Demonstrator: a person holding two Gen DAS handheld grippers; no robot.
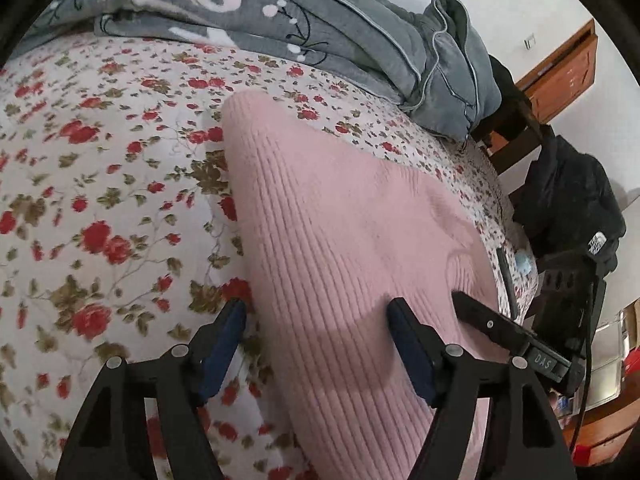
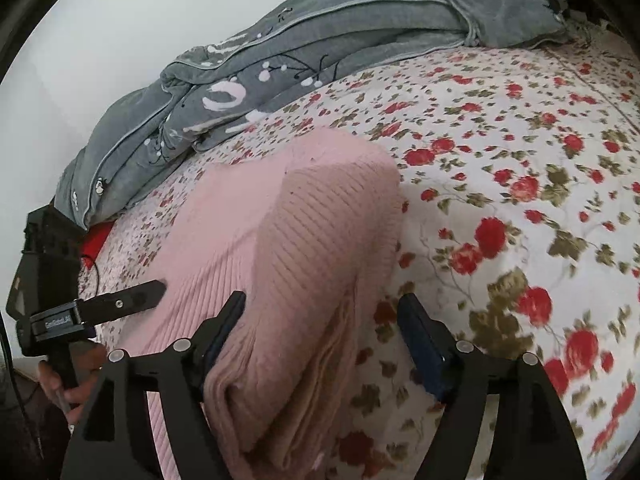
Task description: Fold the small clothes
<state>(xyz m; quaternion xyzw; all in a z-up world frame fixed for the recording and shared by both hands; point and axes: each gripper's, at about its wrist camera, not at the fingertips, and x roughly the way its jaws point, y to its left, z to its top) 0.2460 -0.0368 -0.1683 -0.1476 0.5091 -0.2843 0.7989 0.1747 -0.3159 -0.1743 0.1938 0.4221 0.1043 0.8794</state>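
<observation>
A pink ribbed knit garment (image 1: 340, 240) lies folded on the floral bedsheet (image 1: 100, 200). My left gripper (image 1: 318, 312) is open just above its left edge, one finger over the sheet, the other over the knit. In the right wrist view the same garment (image 2: 288, 248) shows a thick stacked fold along its right side. My right gripper (image 2: 322, 308) is open, straddling that right edge, holding nothing. The right gripper also shows in the left wrist view (image 1: 504, 332), and the left one in the right wrist view (image 2: 100, 308), with a hand on its handle.
A grey floral quilt (image 1: 320, 32) is bunched along the back of the bed by the white wall, also in the right wrist view (image 2: 280, 60). A black jacket (image 1: 576, 208) hangs off the bed's right side near wooden furniture (image 1: 560, 68). A red item (image 2: 94, 238) lies by the quilt.
</observation>
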